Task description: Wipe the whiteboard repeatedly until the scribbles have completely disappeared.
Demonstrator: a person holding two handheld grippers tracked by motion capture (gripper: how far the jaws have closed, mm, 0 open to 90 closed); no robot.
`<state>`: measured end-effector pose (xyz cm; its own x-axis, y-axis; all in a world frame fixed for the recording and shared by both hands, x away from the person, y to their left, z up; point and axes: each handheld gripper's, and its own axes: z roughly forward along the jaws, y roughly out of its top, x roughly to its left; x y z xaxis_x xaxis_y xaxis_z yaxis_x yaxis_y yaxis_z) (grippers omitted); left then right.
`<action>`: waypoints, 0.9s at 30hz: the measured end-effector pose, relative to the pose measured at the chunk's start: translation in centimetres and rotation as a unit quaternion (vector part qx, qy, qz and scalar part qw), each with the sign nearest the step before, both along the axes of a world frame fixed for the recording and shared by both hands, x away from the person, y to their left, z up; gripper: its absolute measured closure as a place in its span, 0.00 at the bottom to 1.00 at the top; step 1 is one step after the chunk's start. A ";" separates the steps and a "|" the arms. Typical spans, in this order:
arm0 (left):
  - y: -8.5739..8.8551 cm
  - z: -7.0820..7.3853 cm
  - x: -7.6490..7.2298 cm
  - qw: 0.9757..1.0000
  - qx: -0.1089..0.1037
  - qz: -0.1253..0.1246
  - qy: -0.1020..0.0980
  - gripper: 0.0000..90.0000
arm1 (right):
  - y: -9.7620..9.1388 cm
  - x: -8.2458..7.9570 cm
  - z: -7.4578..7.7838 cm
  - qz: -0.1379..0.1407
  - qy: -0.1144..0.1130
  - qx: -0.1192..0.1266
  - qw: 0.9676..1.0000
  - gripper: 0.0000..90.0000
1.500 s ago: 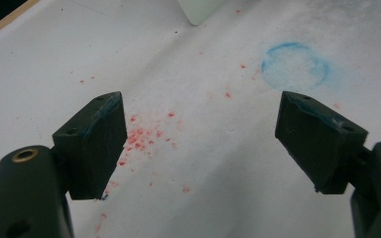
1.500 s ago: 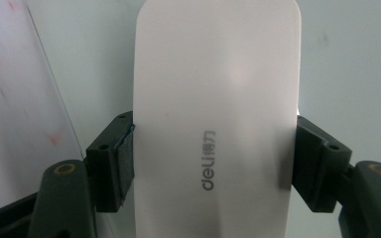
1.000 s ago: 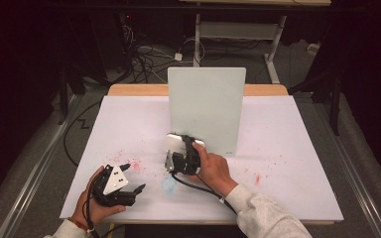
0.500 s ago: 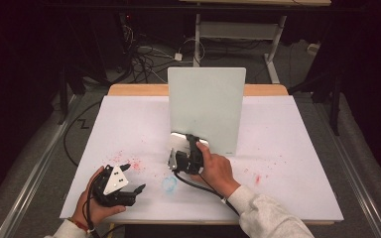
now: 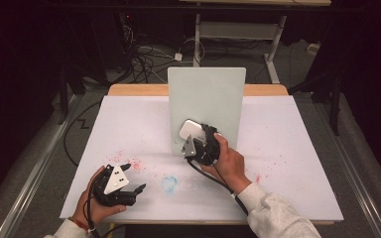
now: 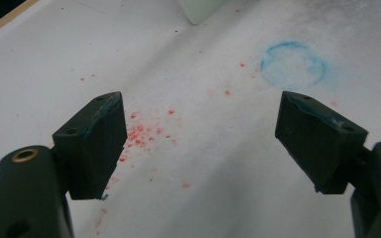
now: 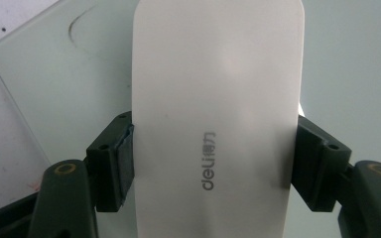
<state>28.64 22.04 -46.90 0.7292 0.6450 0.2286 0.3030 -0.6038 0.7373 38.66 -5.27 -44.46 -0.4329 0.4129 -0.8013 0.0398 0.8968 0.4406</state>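
White plastic, smooth and rounded at the corners, with "deli" printed on it: that is the eraser (image 7: 218, 119) we hold, pinched by its long edges between the jaws of our right gripper (image 5: 194, 144). It sits raised above the table, just in front of the lower left part of the pale green upright board (image 5: 207, 106), its flat face turned toward that board. We judge the step in hand to be bringing the eraser up to the board for wiping; the next move calls for laying its face flat against the surface without pushing the board over, since what props it cannot be made out. Our left gripper (image 5: 121, 186) rests low near the table's front edge with its jaws spread and nothing between them. On the white tabletop (image 5: 287, 134) lie red specks (image 6: 141, 134) and a faint blue ring (image 6: 292, 64). Nothing stands between eraser and board.
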 end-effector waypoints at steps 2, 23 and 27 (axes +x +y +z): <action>-0.1 0.0 0.0 1.000 0.000 -0.001 0.001 0.22 | 0.4 -0.1 -0.3 0.001 -0.007 -0.010 1.000 0.34; 0.3 0.1 -0.2 1.000 0.000 0.002 -0.003 0.22 | 3.2 -1.0 -2.8 0.036 0.002 -0.055 0.998 0.34; 0.2 0.1 -0.2 1.000 -0.001 0.003 -0.002 0.22 | 1.3 -0.1 -0.5 0.016 -0.002 -0.010 1.000 0.34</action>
